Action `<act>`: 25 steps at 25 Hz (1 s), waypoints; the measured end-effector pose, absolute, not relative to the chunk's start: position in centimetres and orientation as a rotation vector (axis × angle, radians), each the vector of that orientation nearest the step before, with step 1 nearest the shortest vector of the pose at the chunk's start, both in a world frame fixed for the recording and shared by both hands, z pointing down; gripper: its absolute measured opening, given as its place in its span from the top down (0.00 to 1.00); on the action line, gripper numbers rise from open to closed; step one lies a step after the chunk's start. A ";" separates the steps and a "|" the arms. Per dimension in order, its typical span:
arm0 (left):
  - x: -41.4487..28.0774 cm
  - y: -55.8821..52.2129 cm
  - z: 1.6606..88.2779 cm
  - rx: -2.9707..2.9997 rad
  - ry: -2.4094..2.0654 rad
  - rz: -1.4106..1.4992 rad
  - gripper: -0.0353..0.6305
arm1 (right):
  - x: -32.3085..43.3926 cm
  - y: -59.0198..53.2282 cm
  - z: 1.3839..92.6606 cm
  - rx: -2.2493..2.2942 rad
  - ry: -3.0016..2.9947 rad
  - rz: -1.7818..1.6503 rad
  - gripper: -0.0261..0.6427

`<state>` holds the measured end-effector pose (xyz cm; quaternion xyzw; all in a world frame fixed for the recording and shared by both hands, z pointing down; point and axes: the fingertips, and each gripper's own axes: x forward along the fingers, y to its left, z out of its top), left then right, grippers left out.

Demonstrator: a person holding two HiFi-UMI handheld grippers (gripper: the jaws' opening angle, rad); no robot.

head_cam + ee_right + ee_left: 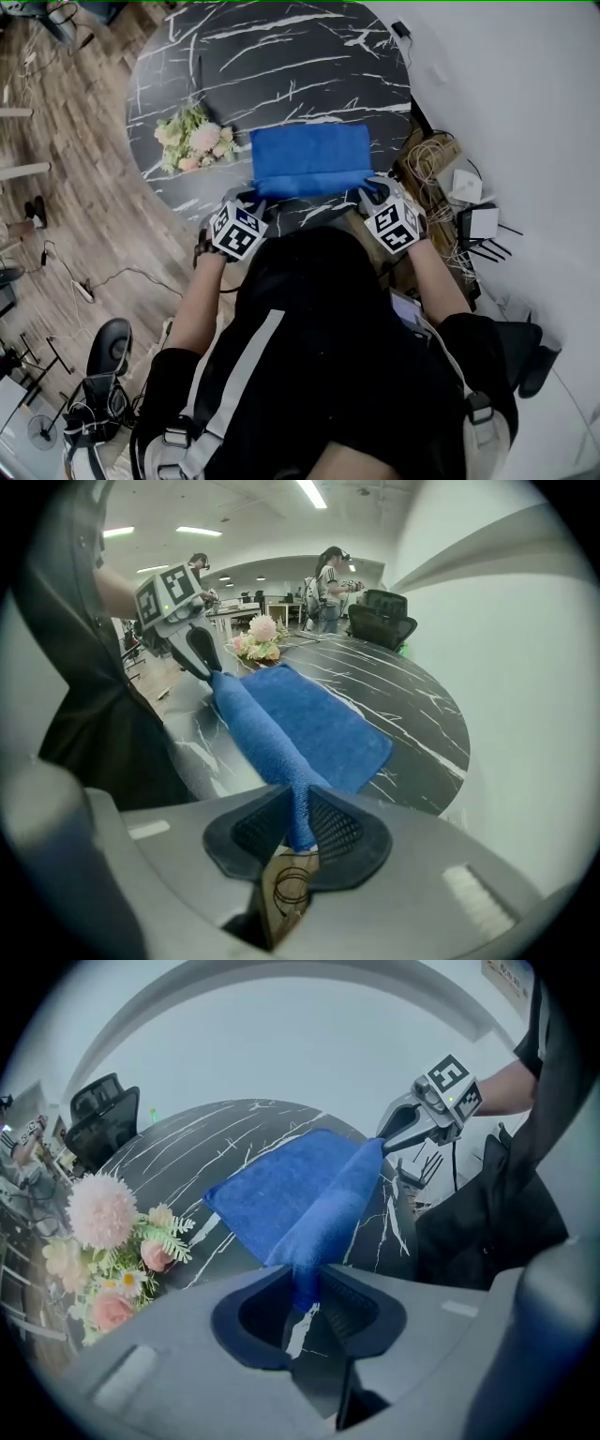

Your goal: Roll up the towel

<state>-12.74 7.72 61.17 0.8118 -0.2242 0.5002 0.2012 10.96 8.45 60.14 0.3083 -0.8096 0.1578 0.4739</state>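
Both near corners of the blue towel (312,159) are pinched: the left tongs (305,1296) are clamped on one corner and the right tongs (298,829) on the other. The edge between them is lifted, while the rest lies flat on the dark marbled bench (281,56), just beside a bunch of flowers (192,139). Soft, light cloth like this will likely sag and fold wherever unsupported, though it should not slip from the grip. Holding both corners seems right for turning the edge over evenly; a one-sided hold would probably skew the roll.
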 end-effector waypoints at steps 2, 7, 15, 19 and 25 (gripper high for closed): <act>-13.0 7.3 60.9 2.258 -0.643 1.371 0.80 | 11.1 8.0 60.0 0.775 -1.987 0.407 0.86; -13.3 5.8 60.5 2.241 -0.692 1.329 0.80 | 11.3 6.5 59.9 0.816 -1.994 0.447 0.84; -13.9 2.9 60.7 2.219 -0.766 1.329 0.80 | 11.5 4.2 60.7 0.864 -1.952 0.432 0.82; -14.1 2.2 61.5 2.196 -0.780 1.340 0.80 | 11.6 3.1 61.2 0.903 -1.923 0.439 0.81; -13.9 1.9 62.3 2.181 -0.799 1.321 0.80 | 11.5 2.8 61.4 0.938 -1.921 0.442 0.81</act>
